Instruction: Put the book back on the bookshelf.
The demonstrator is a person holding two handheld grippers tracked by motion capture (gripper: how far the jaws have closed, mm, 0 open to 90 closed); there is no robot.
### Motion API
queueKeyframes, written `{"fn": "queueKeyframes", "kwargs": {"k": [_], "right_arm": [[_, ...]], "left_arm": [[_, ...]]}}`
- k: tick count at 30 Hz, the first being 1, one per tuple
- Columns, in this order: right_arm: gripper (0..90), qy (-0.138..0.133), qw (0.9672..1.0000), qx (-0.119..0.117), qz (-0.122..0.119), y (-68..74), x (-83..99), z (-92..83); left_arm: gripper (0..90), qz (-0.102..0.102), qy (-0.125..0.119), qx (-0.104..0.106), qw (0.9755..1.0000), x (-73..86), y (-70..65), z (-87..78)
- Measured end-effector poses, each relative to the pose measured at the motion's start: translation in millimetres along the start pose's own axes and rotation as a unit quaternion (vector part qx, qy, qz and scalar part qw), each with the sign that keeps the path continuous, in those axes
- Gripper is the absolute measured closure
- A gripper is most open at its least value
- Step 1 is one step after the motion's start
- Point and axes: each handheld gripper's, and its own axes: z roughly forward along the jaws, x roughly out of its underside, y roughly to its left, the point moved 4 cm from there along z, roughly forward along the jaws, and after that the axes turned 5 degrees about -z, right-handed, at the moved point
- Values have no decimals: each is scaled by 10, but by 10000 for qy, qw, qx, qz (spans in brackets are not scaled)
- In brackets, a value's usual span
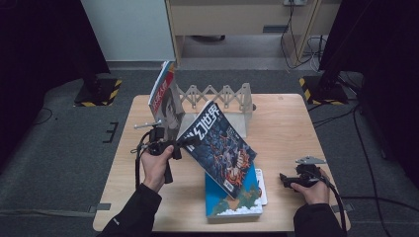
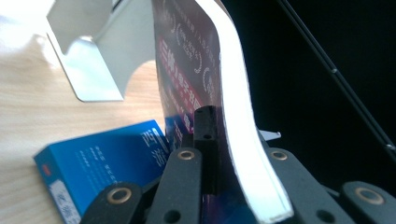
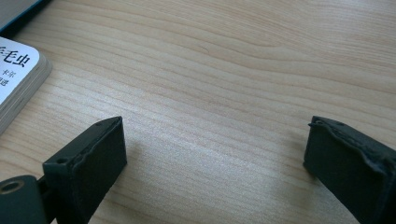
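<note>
We have the magazine (image 1: 222, 148) up off the stack, tilted, its lower corner hanging over the blue book (image 1: 237, 200). Left gripper (image 1: 188, 144) holds it by the spine-side edge, fingers (image 2: 205, 135) clamped on the cover and page block, as the left gripper view shows close up. Gripping at the edge keeps the cover art clear and lets us swing it upright; likely next stop is the rack (image 1: 222, 98) at the back of the tabletop (image 1: 286, 128).

Blue book lies flat at the near edge, with a white book (image 1: 262, 185) poking out beside it. They read as the rest of the pile, waiting their turn.

One magazine (image 1: 165, 96) already stands in the rack's left end, leaning. So the free slots are to its right, which fits the tilt we hold ours at.

Right gripper (image 1: 284, 178) rests low on the tabletop, right of the stack, fingers (image 3: 91, 158) wide apart with nothing between them, just bare wood. We read it as parked clear so the lift has room, and ready to steady the stack if it shifts.

Risk, as we judge it: a thin one-edge grip means the magazine can sag or slip.
</note>
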Motion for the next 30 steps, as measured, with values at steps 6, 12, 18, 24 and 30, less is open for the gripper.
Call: {"fn": "queueKeyframes", "kwargs": {"k": [6, 12, 18, 24, 30], "right_arm": [[21, -150, 9999, 26, 8, -5, 16, 22], [6, -202, 9998, 40, 19, -3, 20, 35], [6, -203, 9998, 39, 19, -3, 20, 35], [6, -204, 9998, 37, 22, -3, 20, 36], [6, -205, 9998, 38, 21, -3, 20, 36]], "left_arm": [[821, 148, -186, -77, 9997, -104, -66, -74], [821, 499, -383, -369, 9973, -254, -169, -182], [821, 527, -558, -395, 9963, -361, -200, -292], [820, 681, -774, -510, 9934, -487, -255, -437], [821, 802, -976, -619, 9901, -584, -292, -582]]}}
